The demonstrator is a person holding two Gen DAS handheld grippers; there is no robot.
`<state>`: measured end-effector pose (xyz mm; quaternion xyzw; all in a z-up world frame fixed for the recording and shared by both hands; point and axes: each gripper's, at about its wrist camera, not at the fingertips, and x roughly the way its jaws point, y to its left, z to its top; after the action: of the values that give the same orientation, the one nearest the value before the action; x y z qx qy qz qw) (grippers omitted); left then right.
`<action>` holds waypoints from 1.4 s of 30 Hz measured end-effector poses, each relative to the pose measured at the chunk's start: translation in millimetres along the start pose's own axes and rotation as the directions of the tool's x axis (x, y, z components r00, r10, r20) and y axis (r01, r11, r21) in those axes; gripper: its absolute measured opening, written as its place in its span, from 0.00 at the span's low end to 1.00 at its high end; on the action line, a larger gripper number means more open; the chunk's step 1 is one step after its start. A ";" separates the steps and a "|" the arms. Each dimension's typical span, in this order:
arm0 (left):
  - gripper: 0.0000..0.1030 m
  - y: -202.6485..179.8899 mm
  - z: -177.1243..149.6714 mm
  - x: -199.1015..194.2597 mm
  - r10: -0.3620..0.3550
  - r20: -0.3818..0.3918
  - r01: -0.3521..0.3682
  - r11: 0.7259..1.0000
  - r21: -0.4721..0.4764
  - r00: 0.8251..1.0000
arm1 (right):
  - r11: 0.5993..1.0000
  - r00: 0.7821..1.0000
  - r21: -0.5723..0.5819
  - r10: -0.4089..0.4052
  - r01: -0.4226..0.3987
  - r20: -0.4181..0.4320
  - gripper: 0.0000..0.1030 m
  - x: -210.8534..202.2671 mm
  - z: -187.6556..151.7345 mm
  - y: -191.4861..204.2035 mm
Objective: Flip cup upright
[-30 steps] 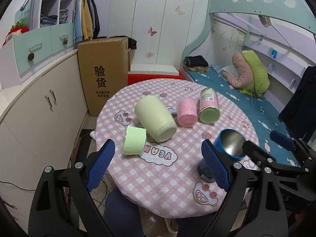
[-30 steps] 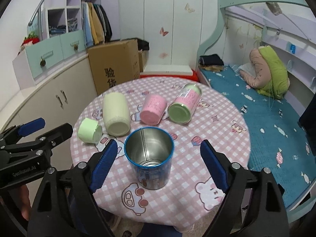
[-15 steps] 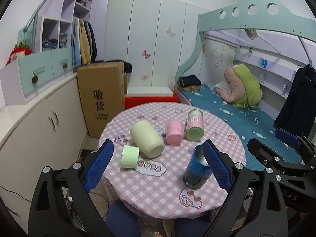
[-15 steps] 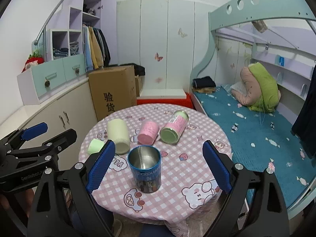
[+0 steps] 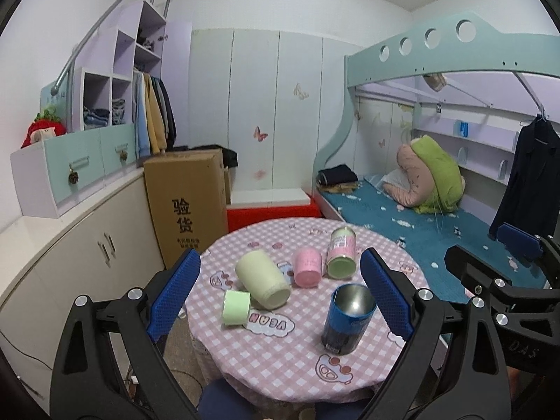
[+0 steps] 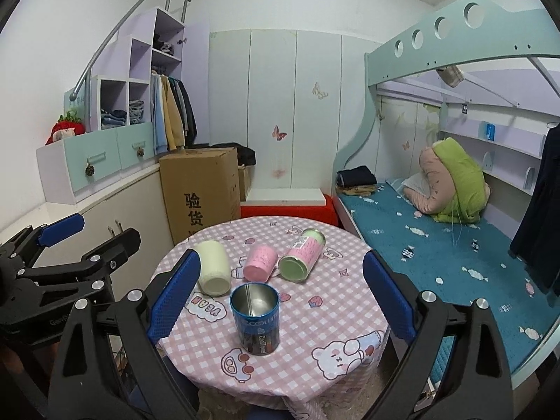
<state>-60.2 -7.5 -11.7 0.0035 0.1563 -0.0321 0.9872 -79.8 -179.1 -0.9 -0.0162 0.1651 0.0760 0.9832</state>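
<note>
In the left wrist view, our left gripper (image 5: pixel 278 294) stood wide open, its blue pads well apart and holding nothing, raised above the near edge of the round table (image 5: pixel 280 357). The blue cup (image 5: pixel 348 318) stood upright on the checked tablecloth toward the near right edge, open mouth up, its shiny inside visible, touched by neither finger. Behind it, around the table's centre, three containers lay on their sides: a pale green cup (image 5: pixel 262 283), a pink cup (image 5: pixel 307 272) and a pink can with a green cap (image 5: pixel 341 257). A small green roll (image 5: pixel 236 307) lay just beside the pale green cup, toward the left edge. Our right gripper (image 5: pixel 497 259) showed at the right side, past the table's right edge; its fingers were spread with nothing between them.

In the right wrist view, our right gripper (image 6: pixel 280 297) was likewise wide open and empty, held back from the near edge. The blue cup (image 6: pixel 255 318) stood upright between the pads in the frame, but clear of both, near the table's (image 6: pixel 315 357) front edge. The pale green cup (image 6: pixel 213 267), pink cup (image 6: pixel 259 267) and pink can (image 6: pixel 301 255) lay on their sides behind it. Our left gripper (image 6: pixel 84 231) appeared off the left edge, spread apart and empty. A cardboard box (image 6: pixel 199 189) stood beyond the far left edge.
</note>
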 end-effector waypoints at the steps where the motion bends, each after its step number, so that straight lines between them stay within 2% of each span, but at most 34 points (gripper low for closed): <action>1: 0.90 -0.8 1.3 -2.0 0.002 0.010 -0.001 1.000 0.000 1.000 | 1.000 1.000 -0.001 0.001 -0.001 0.007 0.88 -2.2 0.6 0.5; 7: 0.90 -3.6 4.8 -9.2 0.017 0.055 -0.018 1.000 0.008 0.998 | 1.000 0.999 0.001 0.001 -0.002 0.041 0.89 -7.8 1.2 1.4; 18: 0.91 -6.1 10.6 -8.6 0.024 0.065 -0.025 0.999 0.020 0.998 | 1.000 0.998 0.018 -0.015 0.014 0.064 0.89 -7.2 -2.3 -3.3; 42: 0.91 -7.0 13.2 -5.5 0.027 0.063 -0.028 0.999 0.022 0.998 | 1.000 0.998 0.027 -0.013 0.012 0.055 0.89 -3.2 -2.1 -6.8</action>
<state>-61.9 -14.3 2.6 0.0157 0.1250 -0.0204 0.9918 -82.4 -186.3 -1.7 -0.0021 0.1386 0.0680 0.9880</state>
